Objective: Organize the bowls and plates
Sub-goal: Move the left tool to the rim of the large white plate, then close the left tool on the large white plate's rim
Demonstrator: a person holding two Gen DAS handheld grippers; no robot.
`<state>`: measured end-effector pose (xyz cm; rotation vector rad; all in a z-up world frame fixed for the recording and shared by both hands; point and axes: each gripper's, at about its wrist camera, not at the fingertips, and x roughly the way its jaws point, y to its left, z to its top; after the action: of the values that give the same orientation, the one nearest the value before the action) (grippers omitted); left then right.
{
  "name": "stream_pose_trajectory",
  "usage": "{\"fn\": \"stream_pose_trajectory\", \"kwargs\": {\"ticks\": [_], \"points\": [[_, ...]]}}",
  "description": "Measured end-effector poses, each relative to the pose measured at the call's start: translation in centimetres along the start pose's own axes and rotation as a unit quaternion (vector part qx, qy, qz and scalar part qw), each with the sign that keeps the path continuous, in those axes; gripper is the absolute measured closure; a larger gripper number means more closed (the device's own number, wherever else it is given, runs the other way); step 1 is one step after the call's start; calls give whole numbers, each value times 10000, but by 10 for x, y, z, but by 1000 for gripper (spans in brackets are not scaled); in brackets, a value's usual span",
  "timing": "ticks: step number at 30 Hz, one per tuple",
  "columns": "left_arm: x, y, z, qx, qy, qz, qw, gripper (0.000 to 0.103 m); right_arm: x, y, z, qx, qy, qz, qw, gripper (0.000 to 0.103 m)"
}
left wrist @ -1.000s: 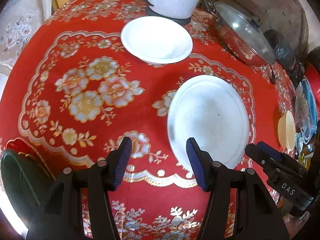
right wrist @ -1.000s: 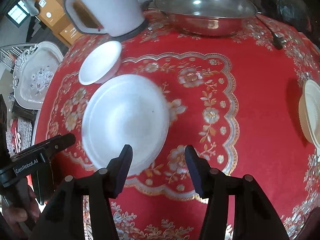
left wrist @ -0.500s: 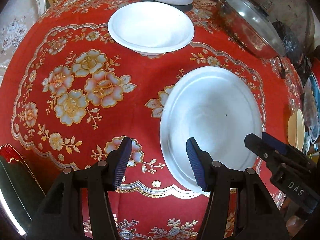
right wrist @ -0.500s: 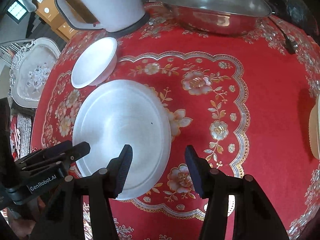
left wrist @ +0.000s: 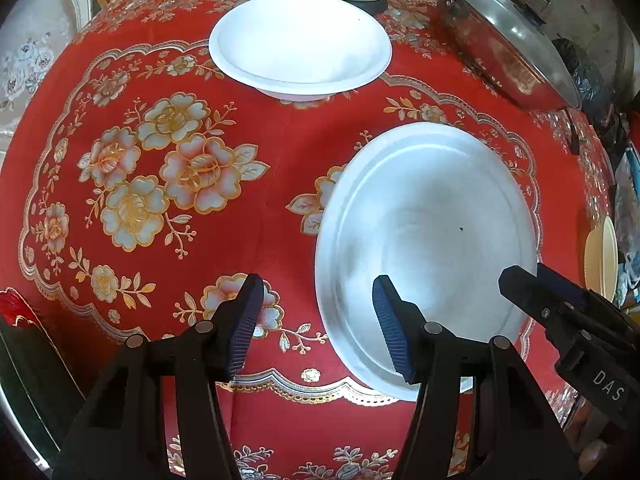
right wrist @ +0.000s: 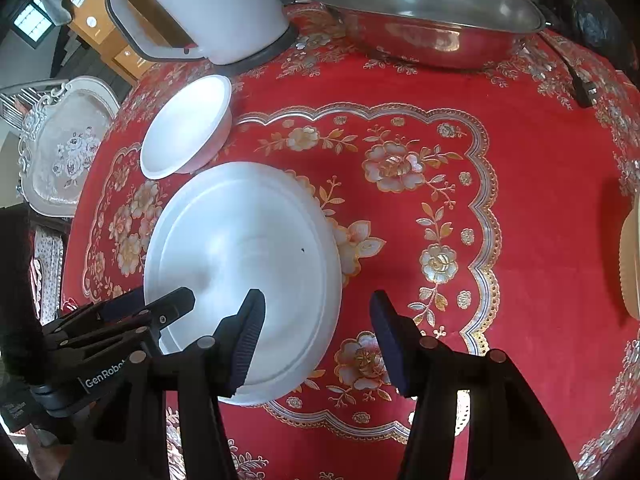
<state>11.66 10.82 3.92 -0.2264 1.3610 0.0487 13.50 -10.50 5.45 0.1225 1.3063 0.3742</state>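
Observation:
A large white plate [left wrist: 432,220] lies on the red flowered tablecloth; it also shows in the right wrist view [right wrist: 244,264]. A white bowl [left wrist: 300,44] stands behind it, also in the right wrist view [right wrist: 188,140]. My left gripper [left wrist: 316,320] is open, its right finger over the plate's near left rim. My right gripper [right wrist: 316,332] is open, its left finger over the plate's near right part. Each gripper shows in the other's view, the right one [left wrist: 560,308] and the left one [right wrist: 132,320], at the plate's edges.
A white kettle [right wrist: 200,4] and a lidded steel wok [right wrist: 428,12] stand at the back. A cream dish [left wrist: 600,260] lies at the right table edge. A black plug [right wrist: 584,88] lies by the wok. An ornate white chair [right wrist: 60,148] stands at the left.
Both grippers have moved forward and down toward the plate, which now looks larger and reaches between their fingers. Both stay open. Plate and bowl have not moved.

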Motion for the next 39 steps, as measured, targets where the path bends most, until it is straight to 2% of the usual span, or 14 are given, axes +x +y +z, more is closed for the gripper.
{"fn": "stream_pose_trajectory", "kwargs": {"ticks": [9,15,21,27,29,34,35,39], "points": [[5,-1,0,33,17,59,10000,46,2,3,-1,-71,30,75,9999,48],[7,-4,1,94,-53,183,9998,46,6,1,0,-159,35,-25,9999,48],[8,-9,2,309,-207,461,9982,46,11,-4,0,-119,50,-68,9999,49],[10,-7,5,299,-252,314,9987,46,14,-7,1,-95,26,-29,9999,68],[12,-8,6,297,-220,313,9988,46,14,-7,1,-101,11,-26,9999,70],[17,-4,4,182,-179,263,9993,46,15,-10,0,-90,-28,-28,10000,91],[18,-4,4,201,-215,323,9990,47,14,-10,0,-106,-41,-44,9999,92],[19,-9,1,284,-196,184,9992,75,13,-8,-1,-177,-47,61,9998,93]]}}
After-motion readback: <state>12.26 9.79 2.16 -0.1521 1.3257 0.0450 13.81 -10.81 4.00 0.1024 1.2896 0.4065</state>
